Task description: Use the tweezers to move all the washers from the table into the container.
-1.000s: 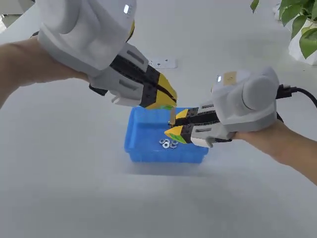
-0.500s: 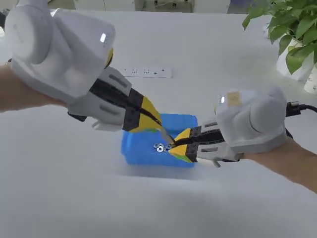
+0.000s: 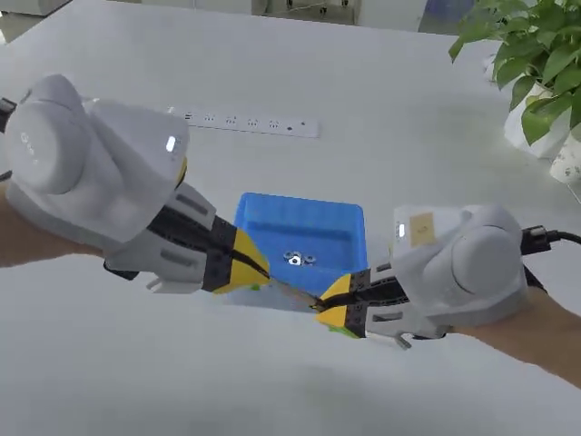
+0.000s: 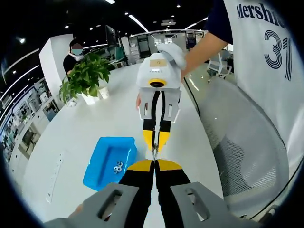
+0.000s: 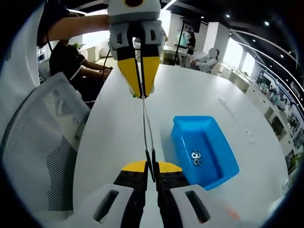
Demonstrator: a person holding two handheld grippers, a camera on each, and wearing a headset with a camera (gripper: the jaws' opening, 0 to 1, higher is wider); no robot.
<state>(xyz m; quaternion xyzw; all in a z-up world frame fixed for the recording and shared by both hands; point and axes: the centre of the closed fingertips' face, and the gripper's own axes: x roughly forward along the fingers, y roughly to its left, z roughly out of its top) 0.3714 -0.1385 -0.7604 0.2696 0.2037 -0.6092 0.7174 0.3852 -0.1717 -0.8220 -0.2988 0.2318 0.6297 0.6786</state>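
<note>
Head view – washers [image 3: 300, 260] lie in the blue container [image 3: 272, 207], so little seems left; left gripper [image 3: 259, 270] and right gripper [image 3: 320, 307] pinch the tweezers [image 3: 290, 289], nearly closed – whether they carry a washer I cannot tell

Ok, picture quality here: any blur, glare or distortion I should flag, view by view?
Head view: even light, no glare, washers readable in the blue container. Left gripper view: strong fisheye bending the table edge, ceiling lights as small bright streaks. Right gripper view: same bending, bright haze at upper right, tweezers crisp against the table.
</note>
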